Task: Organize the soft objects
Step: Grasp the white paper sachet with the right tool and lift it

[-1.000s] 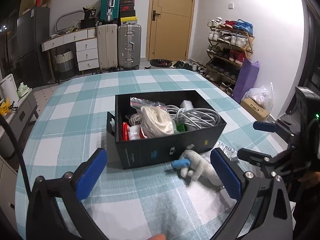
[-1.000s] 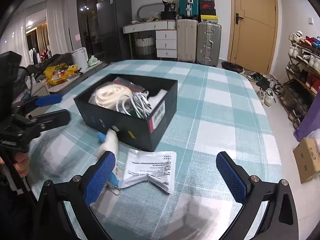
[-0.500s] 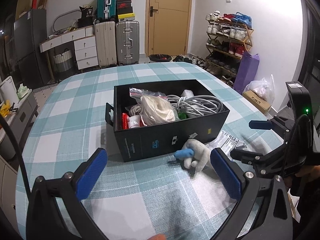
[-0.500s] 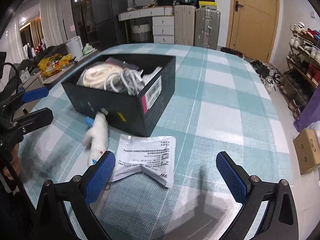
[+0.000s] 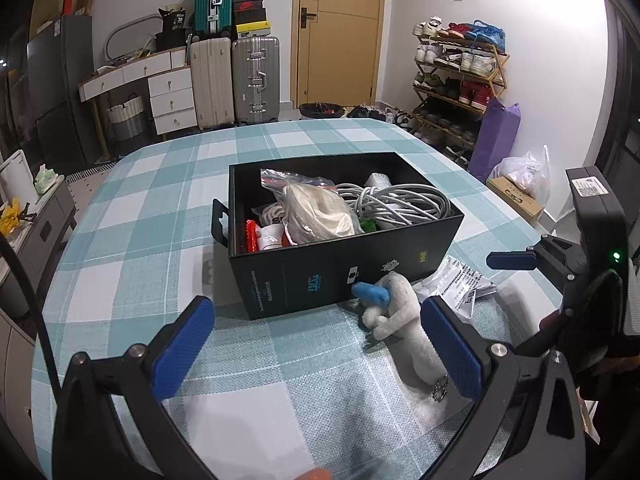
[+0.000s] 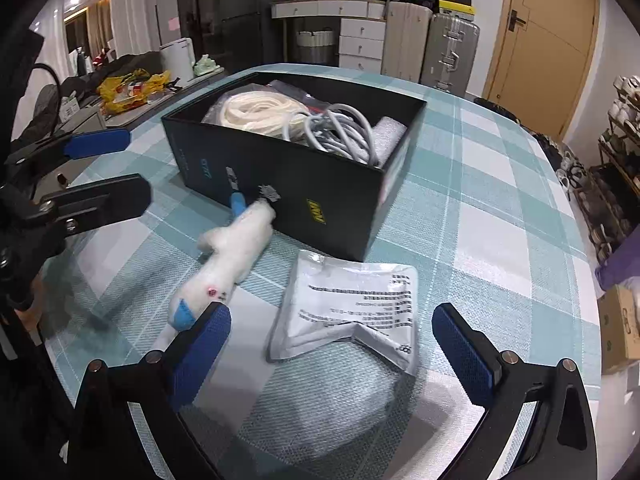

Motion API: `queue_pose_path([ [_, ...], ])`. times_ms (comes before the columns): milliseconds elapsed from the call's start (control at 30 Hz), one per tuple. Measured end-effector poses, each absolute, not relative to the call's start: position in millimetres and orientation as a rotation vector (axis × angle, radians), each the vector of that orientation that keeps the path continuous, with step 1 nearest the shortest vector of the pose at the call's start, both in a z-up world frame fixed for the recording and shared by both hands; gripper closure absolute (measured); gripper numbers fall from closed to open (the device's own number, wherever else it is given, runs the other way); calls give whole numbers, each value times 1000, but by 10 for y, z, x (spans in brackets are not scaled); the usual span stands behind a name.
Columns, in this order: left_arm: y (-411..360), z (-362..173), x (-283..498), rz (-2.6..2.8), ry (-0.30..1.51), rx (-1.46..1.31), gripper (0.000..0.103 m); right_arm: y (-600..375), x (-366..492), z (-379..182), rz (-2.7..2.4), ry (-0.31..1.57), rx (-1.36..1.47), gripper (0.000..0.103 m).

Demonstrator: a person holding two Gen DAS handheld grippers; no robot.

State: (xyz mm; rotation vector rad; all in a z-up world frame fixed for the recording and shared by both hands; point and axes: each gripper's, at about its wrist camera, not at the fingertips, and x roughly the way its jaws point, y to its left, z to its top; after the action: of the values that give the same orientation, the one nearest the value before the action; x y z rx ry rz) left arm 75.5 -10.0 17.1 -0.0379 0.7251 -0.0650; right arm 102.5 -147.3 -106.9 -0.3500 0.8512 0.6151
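Left wrist view first: the left tool (image 5: 316, 344) hovers over the checked surface (image 5: 132, 248) with its blue pads wide apart and nothing between them. A white plush toy (image 5: 400, 312) with a blue tip lies on the cloth just in front of the black box (image 5: 340, 276), its blue end touching or nearly touching the box's front wall, and its lower end close to this tool's right pad. The right tool (image 5: 516, 276) shows at the edge, also spread and empty. The step in hand looks like the approach to pick up the toy; next, one tool must drop around its body and close.

Inside the box sit a coil of grey cable (image 5: 396, 204), a bagged cream bundle (image 5: 320, 212), and small red-and-white items at the left end.

Right wrist view: the right tool (image 6: 332, 344) is apart and empty above a flat printed packet (image 6: 352, 312) lying beside the box (image 6: 304, 184). The toy (image 6: 236, 252) lies diagonally, beside the left pad. The left tool (image 6: 104, 168) shows at the far left, pads parted. The box is already quite full, so space looks tight.
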Motion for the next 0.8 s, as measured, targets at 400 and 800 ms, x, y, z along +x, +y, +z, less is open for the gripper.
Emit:
queue_pose_path([
  [400,-128,128,782,-68,740,-35,0,-1482,1142,-1155,564,892,-329,1],
  [800,-173,81,812,-73,762,-33,0,-1472,1087,-1117,629,889,-311,42],
])
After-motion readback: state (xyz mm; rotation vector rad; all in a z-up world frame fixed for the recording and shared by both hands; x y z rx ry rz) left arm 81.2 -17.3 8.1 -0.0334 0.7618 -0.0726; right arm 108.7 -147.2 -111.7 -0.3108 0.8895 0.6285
